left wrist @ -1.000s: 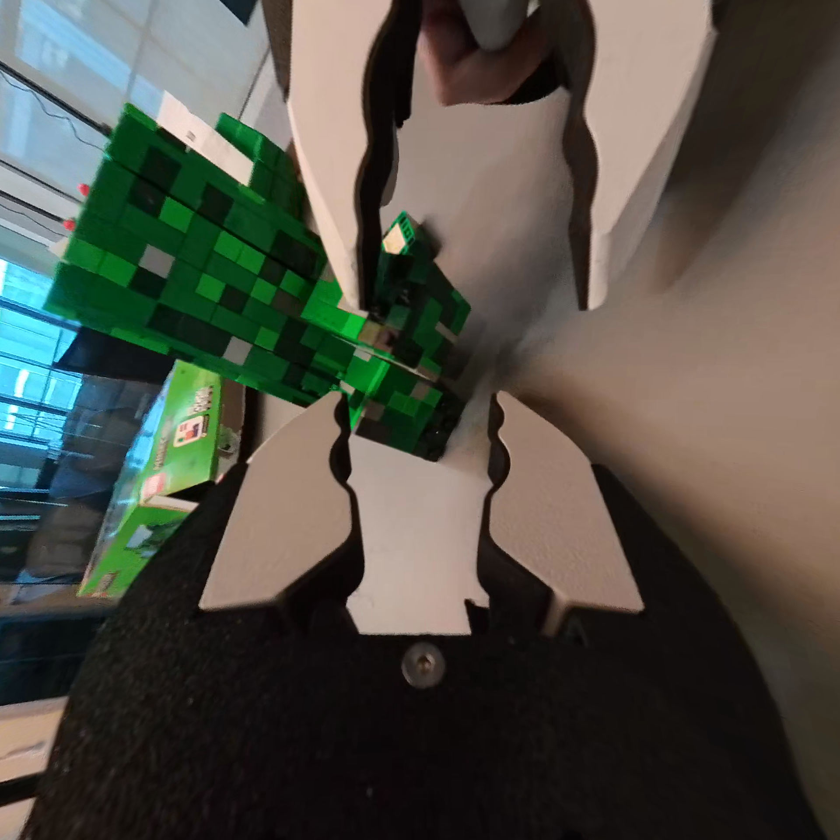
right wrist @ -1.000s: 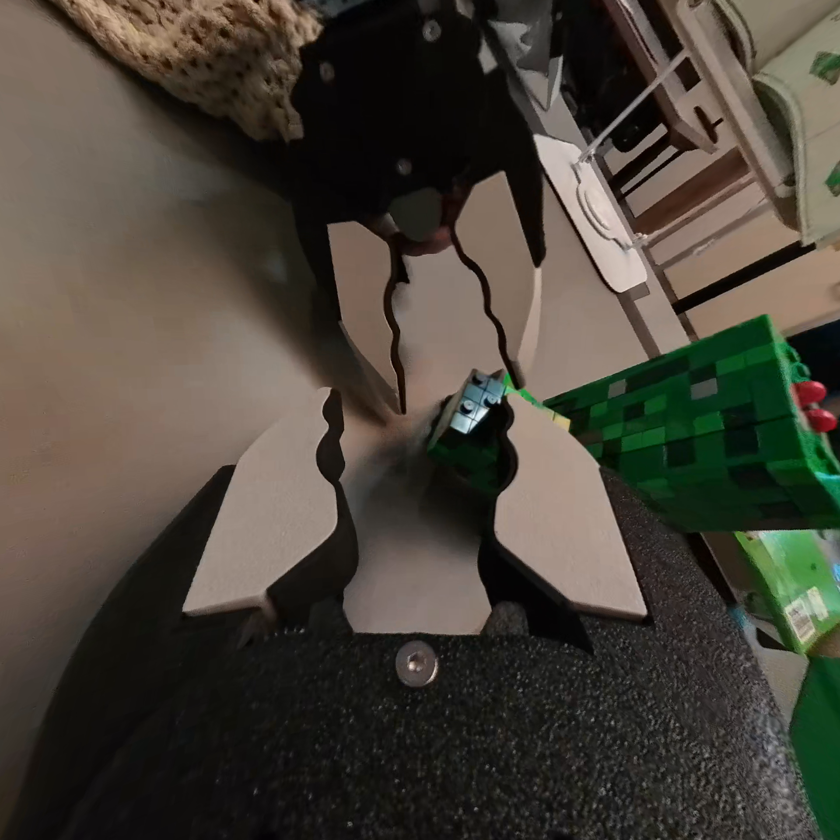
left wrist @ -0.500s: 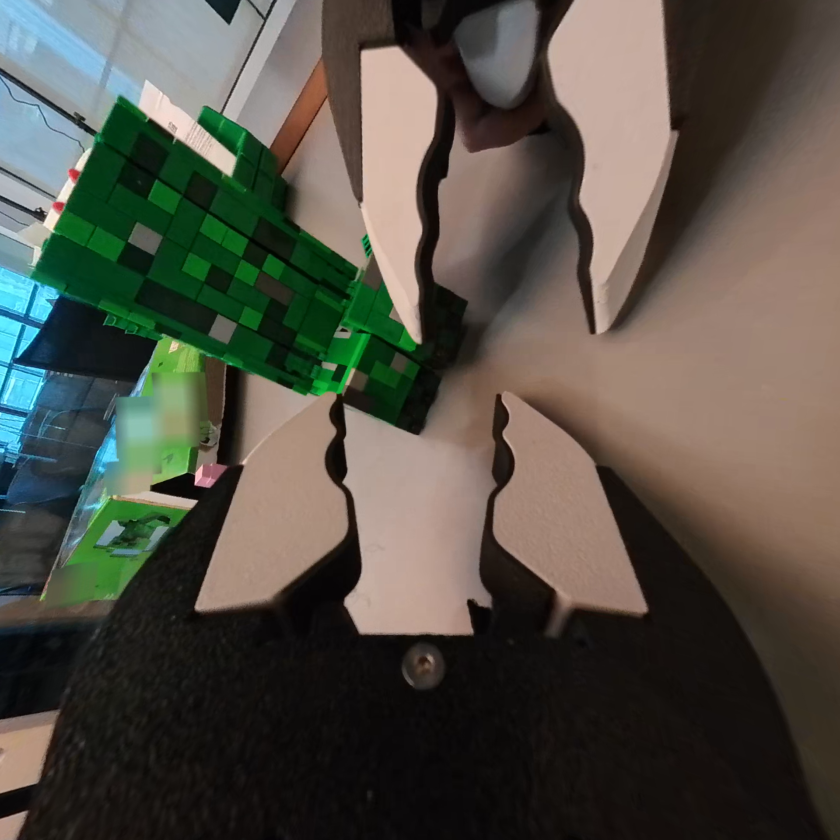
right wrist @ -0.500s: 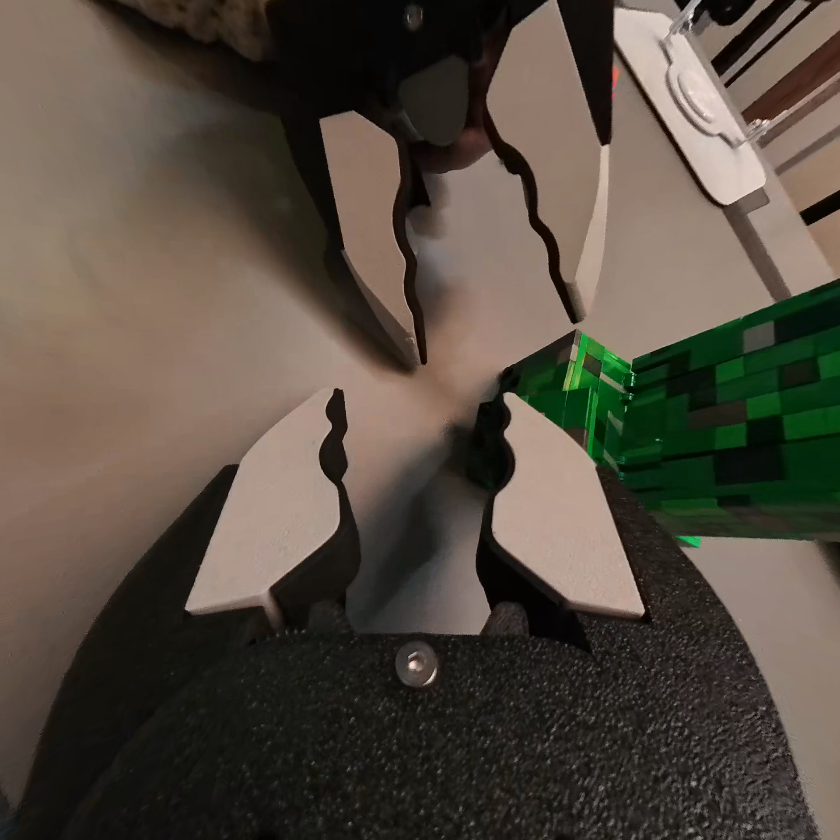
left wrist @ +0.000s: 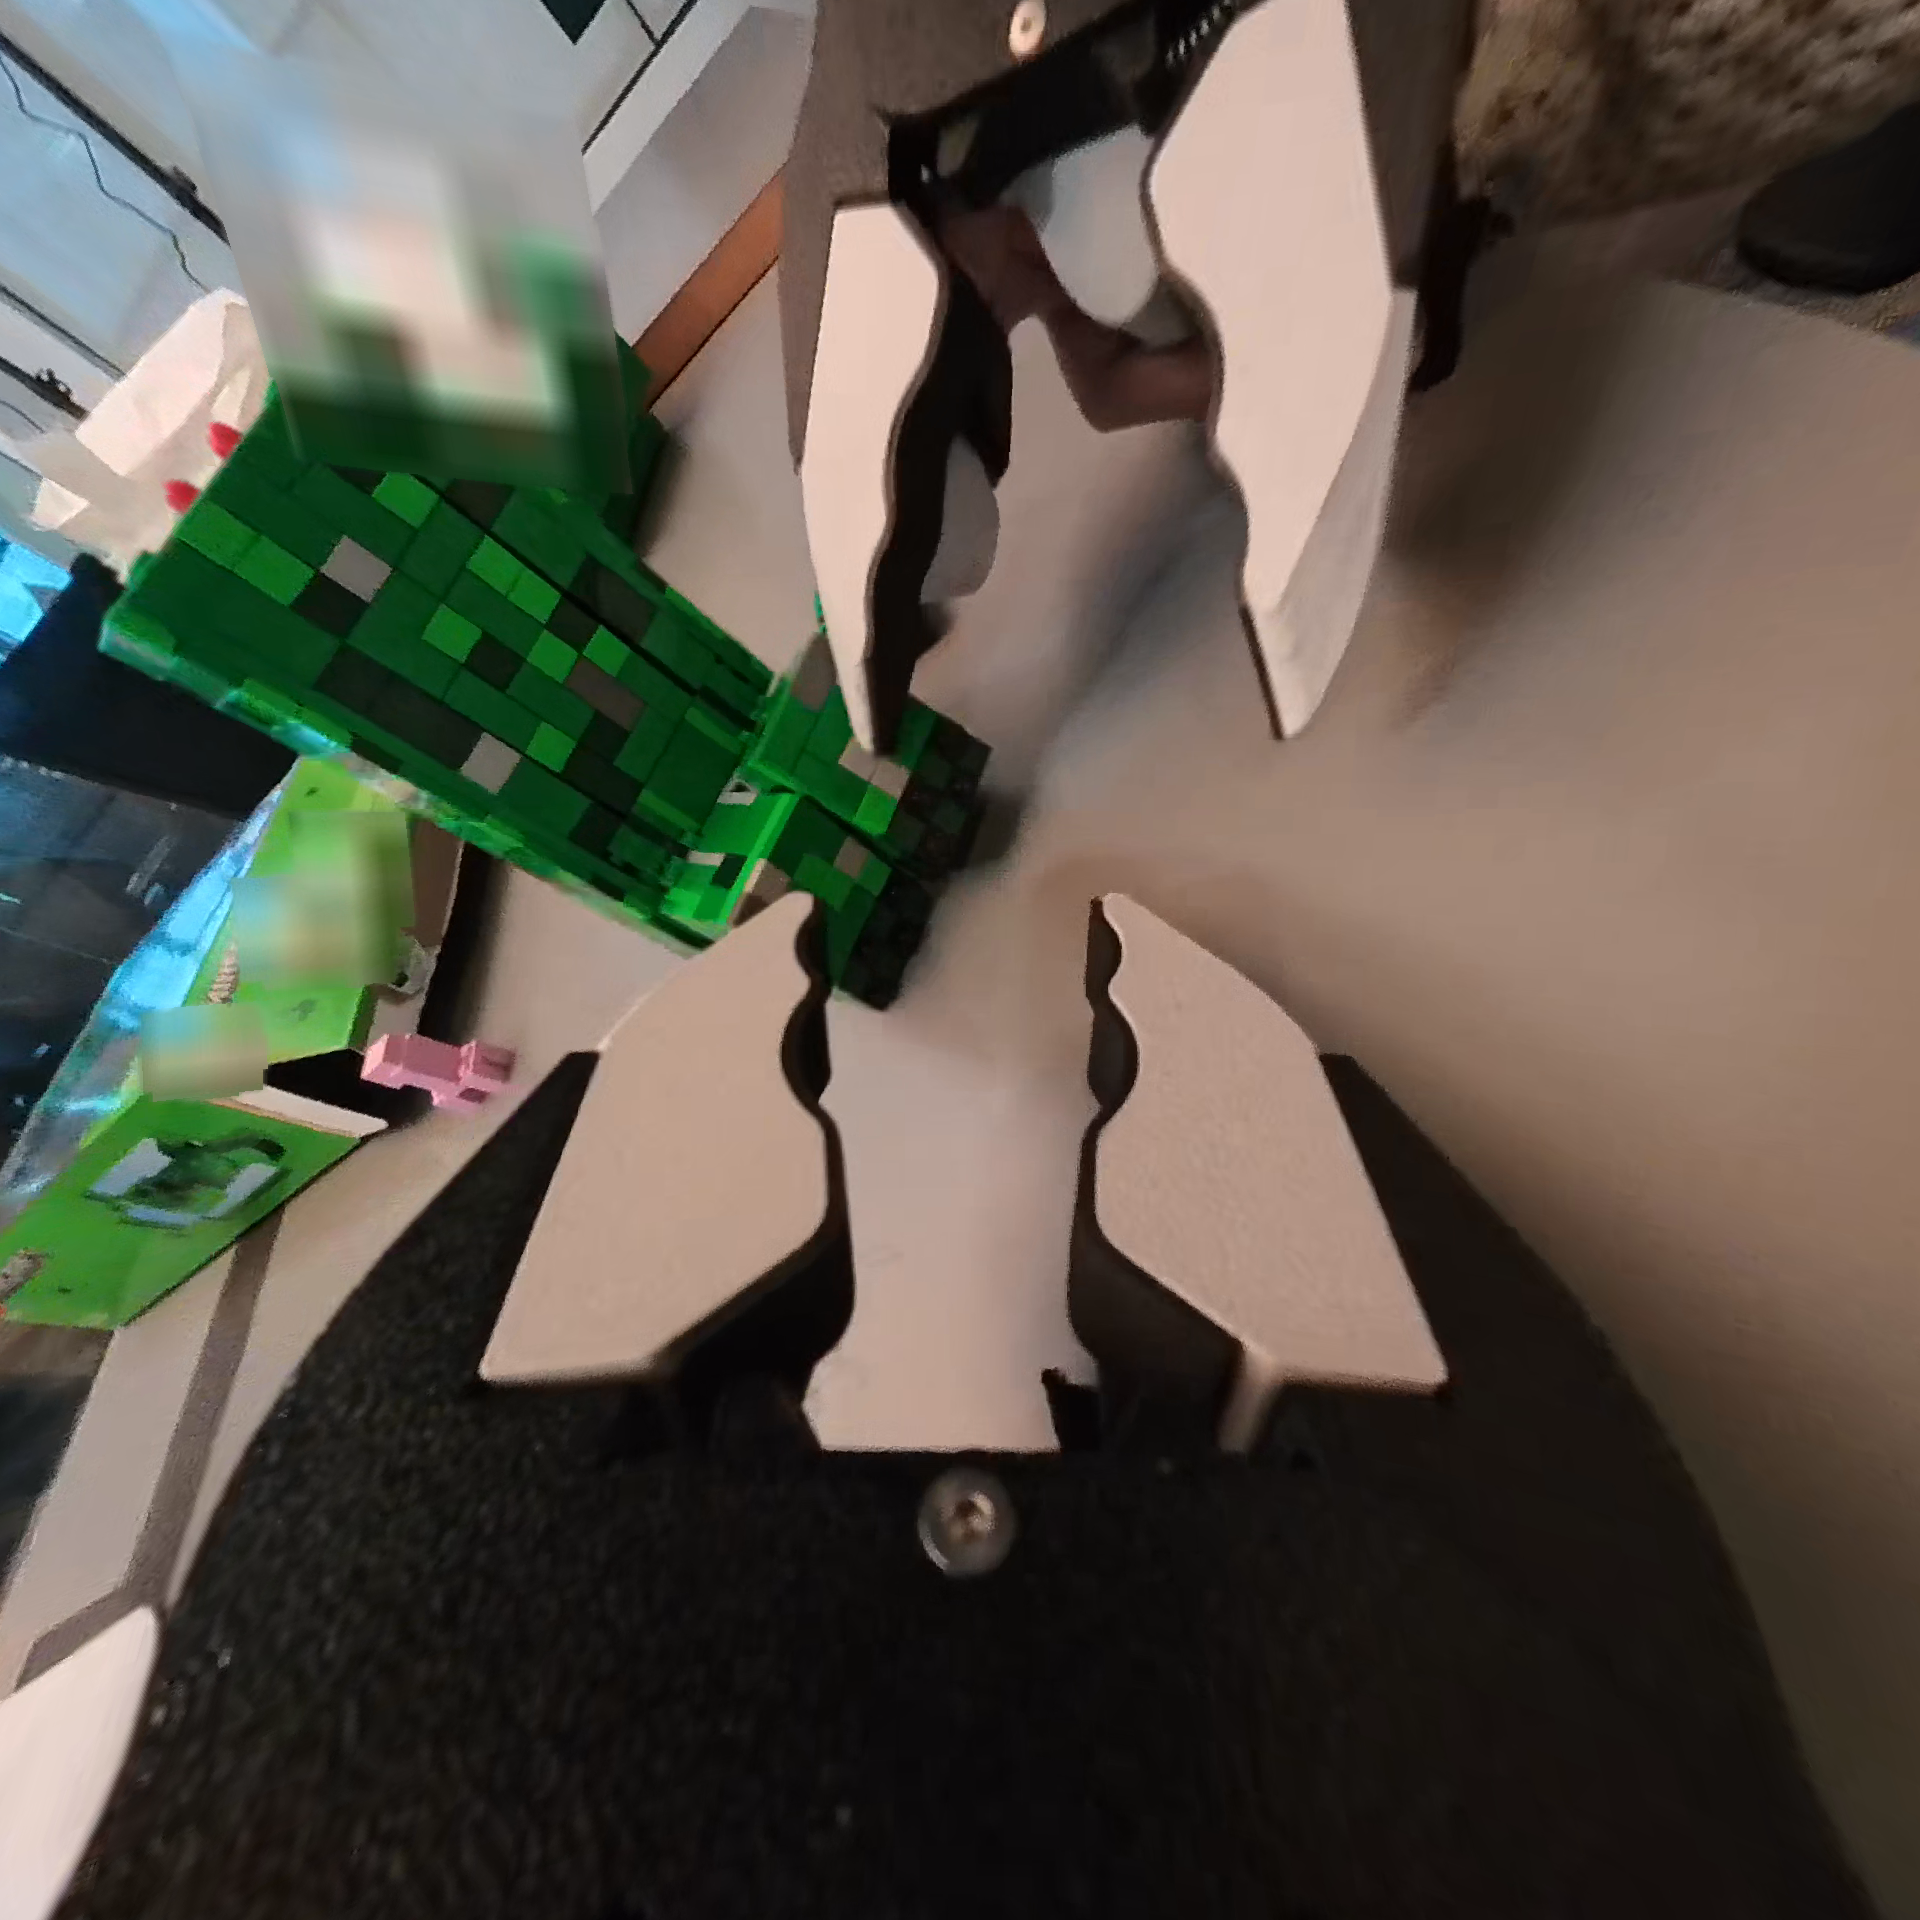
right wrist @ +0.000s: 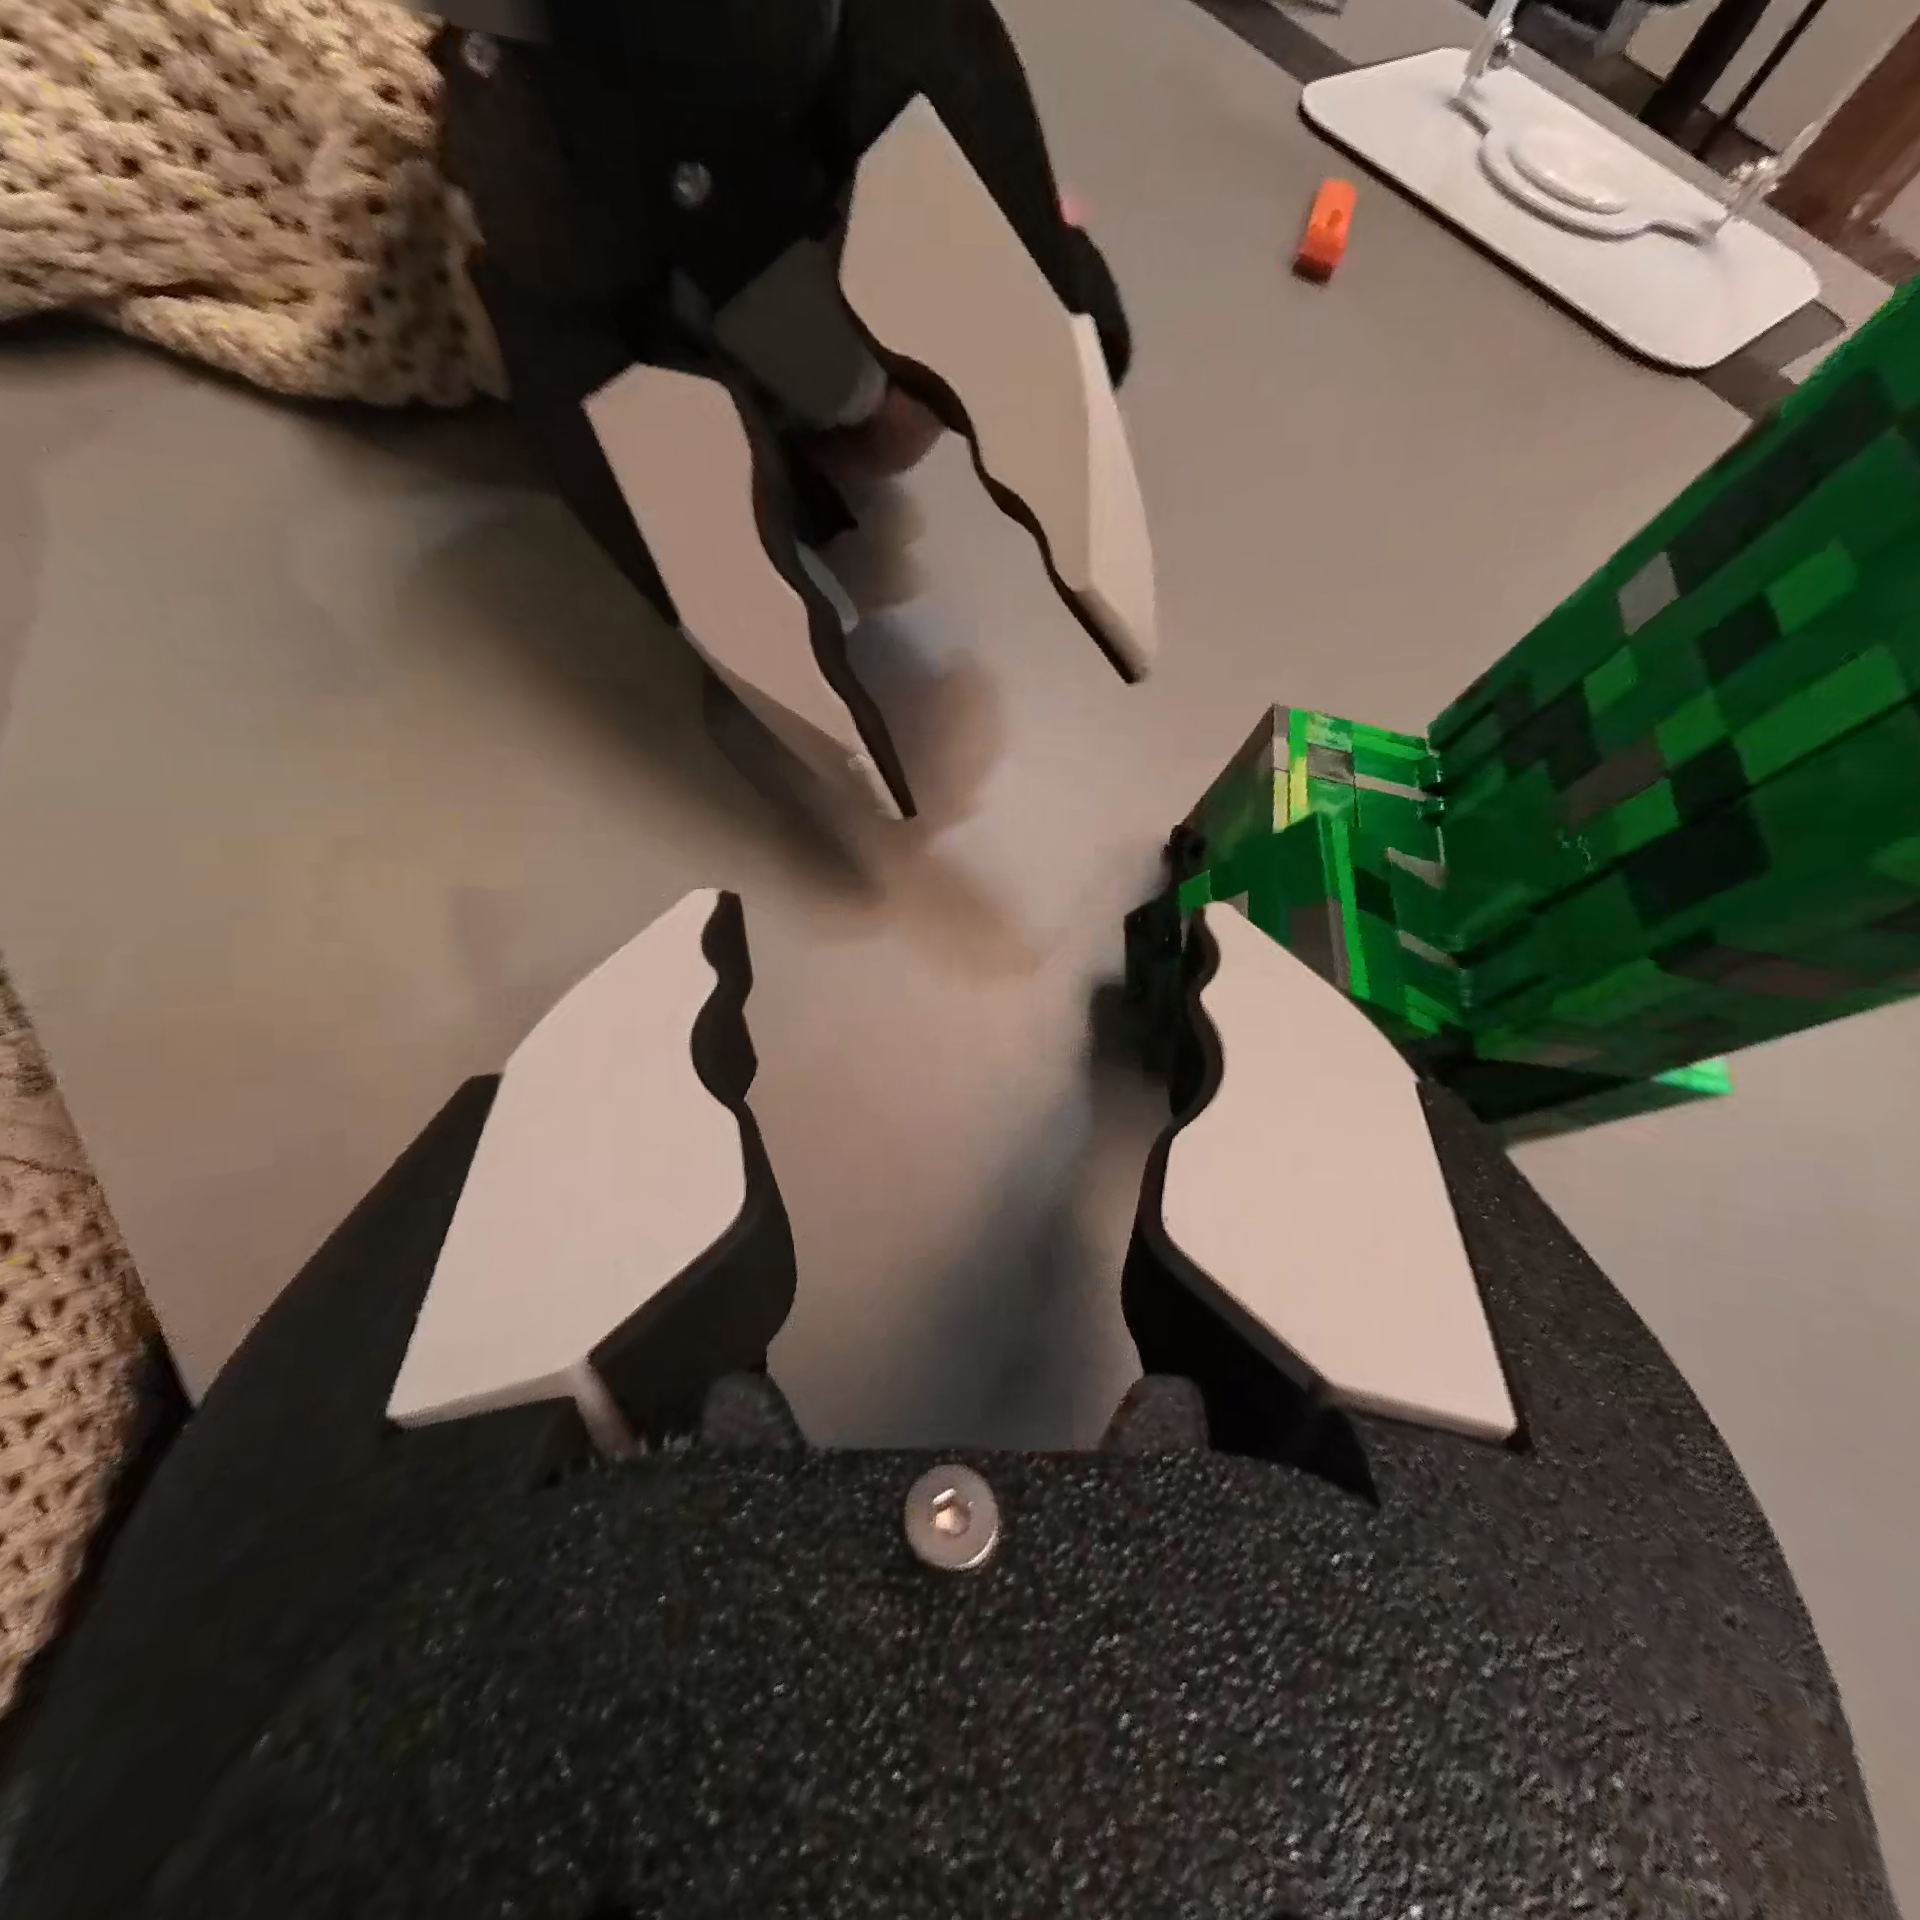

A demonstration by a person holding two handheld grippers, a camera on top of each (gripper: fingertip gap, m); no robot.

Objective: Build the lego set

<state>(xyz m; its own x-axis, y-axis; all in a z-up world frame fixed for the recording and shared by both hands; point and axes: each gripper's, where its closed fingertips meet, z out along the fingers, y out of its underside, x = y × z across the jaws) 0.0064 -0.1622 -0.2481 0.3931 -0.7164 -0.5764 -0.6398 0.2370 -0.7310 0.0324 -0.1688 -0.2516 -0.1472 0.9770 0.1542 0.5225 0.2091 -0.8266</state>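
Observation:
The green blocky lego model (left wrist: 436, 644) lies at the left of the left wrist view, its dark-soled feet (left wrist: 904, 831) pointing at the gap between the two grippers. It also shows at the right of the right wrist view (right wrist: 1621, 831). My left gripper (left wrist: 951, 909) is open and empty, its left fingertip just beside the feet. My right gripper (right wrist: 961, 914) is open and empty, its right finger next to the model's dark foot (right wrist: 1148, 956). Each gripper faces the other: the right gripper (left wrist: 1081, 732) and the left gripper (right wrist: 1013, 738) show across the grey table (right wrist: 260, 727).
A green set box (left wrist: 156, 1164) and a small pink lego figure (left wrist: 436, 1070) lie left of the model. An orange piece (right wrist: 1325, 229) and a white stand base (right wrist: 1558, 177) sit at the far side. A knitted sleeve (right wrist: 208, 208) is behind the left gripper. My two grippers' fingertips are within a few centimetres of each other.
Both grippers have drawn back from each other. The model's feet, which were between the fingertips, now sit off to the side of both grippers.

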